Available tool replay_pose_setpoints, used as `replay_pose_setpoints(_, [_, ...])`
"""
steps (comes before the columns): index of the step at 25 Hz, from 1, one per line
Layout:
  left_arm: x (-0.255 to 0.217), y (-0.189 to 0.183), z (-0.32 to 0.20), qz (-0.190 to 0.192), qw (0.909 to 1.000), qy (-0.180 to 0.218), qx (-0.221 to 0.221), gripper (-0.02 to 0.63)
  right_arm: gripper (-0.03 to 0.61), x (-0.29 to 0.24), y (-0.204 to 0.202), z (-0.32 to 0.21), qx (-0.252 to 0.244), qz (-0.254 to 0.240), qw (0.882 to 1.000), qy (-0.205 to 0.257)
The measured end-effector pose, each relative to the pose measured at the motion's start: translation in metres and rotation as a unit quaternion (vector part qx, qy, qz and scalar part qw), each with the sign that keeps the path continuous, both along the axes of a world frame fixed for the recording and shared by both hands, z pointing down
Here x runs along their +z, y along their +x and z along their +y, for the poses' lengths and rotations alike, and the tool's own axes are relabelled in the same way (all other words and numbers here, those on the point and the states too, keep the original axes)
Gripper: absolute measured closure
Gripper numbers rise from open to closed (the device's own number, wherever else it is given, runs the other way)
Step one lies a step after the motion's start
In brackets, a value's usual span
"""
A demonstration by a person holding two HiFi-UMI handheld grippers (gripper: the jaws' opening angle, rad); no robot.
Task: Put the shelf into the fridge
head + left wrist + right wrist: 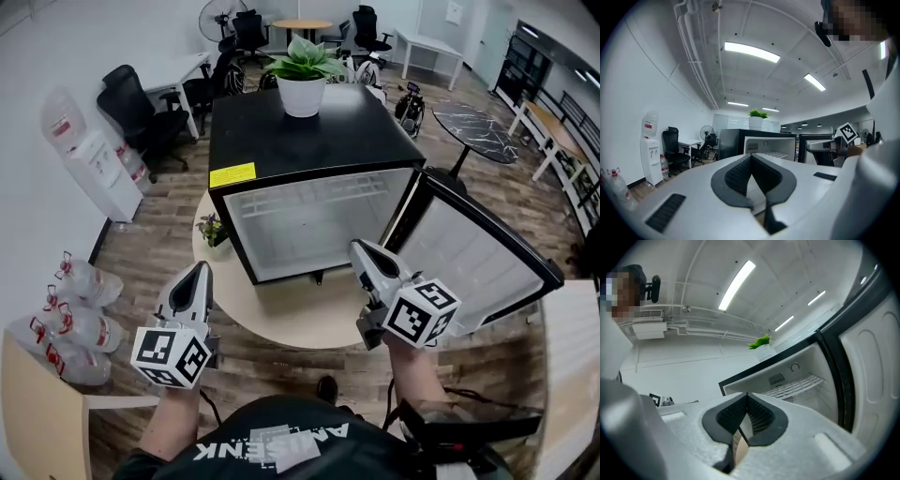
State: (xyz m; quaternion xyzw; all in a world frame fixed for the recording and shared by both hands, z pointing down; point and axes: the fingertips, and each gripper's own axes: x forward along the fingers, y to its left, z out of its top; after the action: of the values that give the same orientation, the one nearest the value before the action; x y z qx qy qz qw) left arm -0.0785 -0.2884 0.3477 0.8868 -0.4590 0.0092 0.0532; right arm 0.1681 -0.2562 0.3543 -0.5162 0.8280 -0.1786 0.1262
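**Shelf (797, 386).** A white wire rack lay level inside the fridge (309, 141), across the middle of the white cavity. Whether both its edges sat fully on the side ledges could not be told. Clock directions are read in the head view, from the fridge's open front.

**Grippers.** The left gripper (201, 270), at 8 o'clock, and the right gripper (362, 249), at 4 o'clock, were each pinched fully together with nothing between the pads. Both were held level and clear of the cavity. Placement therefore looked finished, and only the door (478, 253), swung wide toward 3 o'clock, was left to close.

**Risks, as judged.**
- If the rack were only half seated, or stuck out past the front lip, a closing door would likely strike it and knock it askew.
- The right gripper sat near the door's hinged edge, so a careless swing could catch it.
- A hard push could jolt the potted plant (302, 89) standing on the fridge's top at 12 o'clock. It could also shift the fridge on the round table (291, 319), whose front rim lay near.

**Surroundings.** A small flowering plant (214, 230) stood at 9 o'clock, just beside the fridge's corner. Well apart were a water dispenser (89, 155) between 9 and 10 o'clock, water bottles (80, 300) on the floor near 8 o'clock, and an office chair (141, 108) at 10 o'clock. Only the right gripper stood near the door's path.
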Motion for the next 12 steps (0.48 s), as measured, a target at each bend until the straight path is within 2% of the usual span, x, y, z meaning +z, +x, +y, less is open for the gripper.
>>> replay_pose_setpoints(8, [-0.017, -0.017, 0.002, 0.027, 0.9994, 0.019, 0.009, 0.612, 0.572, -0.008, -0.025, 0.009, 0.002, 0.032, 0.999, 0.003])
replay_pose_setpoints(12, [-0.017, -0.017, 0.003, 0.019, 0.9996, 0.02, 0.002, 0.612, 0.572, -0.01, -0.023, 0.012, 0.011, 0.04, 0.999, 0.004])
